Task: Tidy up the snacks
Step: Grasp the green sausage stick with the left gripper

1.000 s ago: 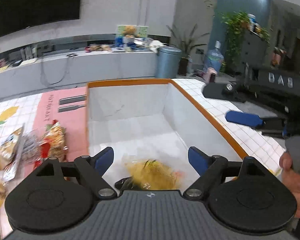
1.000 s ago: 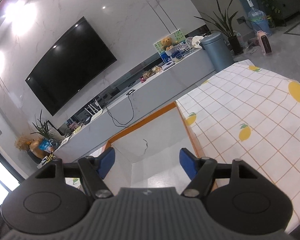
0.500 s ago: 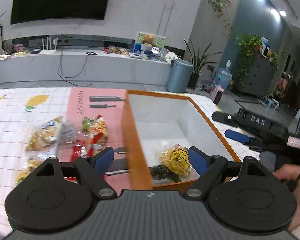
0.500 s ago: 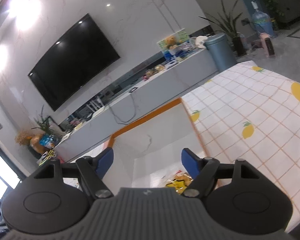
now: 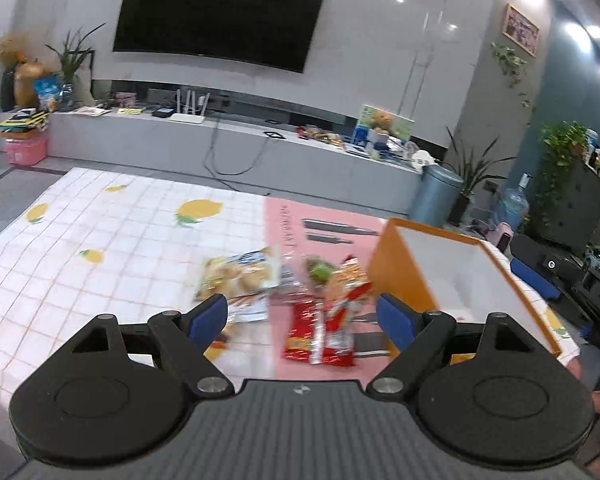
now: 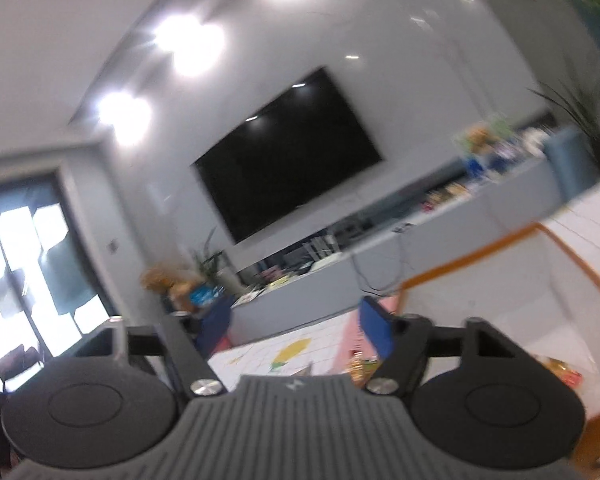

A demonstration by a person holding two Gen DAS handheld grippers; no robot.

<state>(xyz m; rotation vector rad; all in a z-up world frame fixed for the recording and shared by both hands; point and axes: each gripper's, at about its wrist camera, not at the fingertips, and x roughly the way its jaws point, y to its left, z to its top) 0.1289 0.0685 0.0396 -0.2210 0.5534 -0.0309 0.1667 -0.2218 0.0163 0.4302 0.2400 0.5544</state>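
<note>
Left tongs (image 5: 302, 318), wide and empty, should descend squarely over the red crinkled snack packet (image 5: 320, 336); right tongs (image 6: 296, 326) are closing on nothing.

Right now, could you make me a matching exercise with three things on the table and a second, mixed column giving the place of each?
Things:
1. red foil snack packet
2. clear bag of golden pastries
3. orange-walled box with white inside

Places:
A. on the lemon-print checked cloth
B. at the right edge of the pink mat
C. on the pink mat, between the other two

Pairs: 1-C, 2-A, 3-B
</note>
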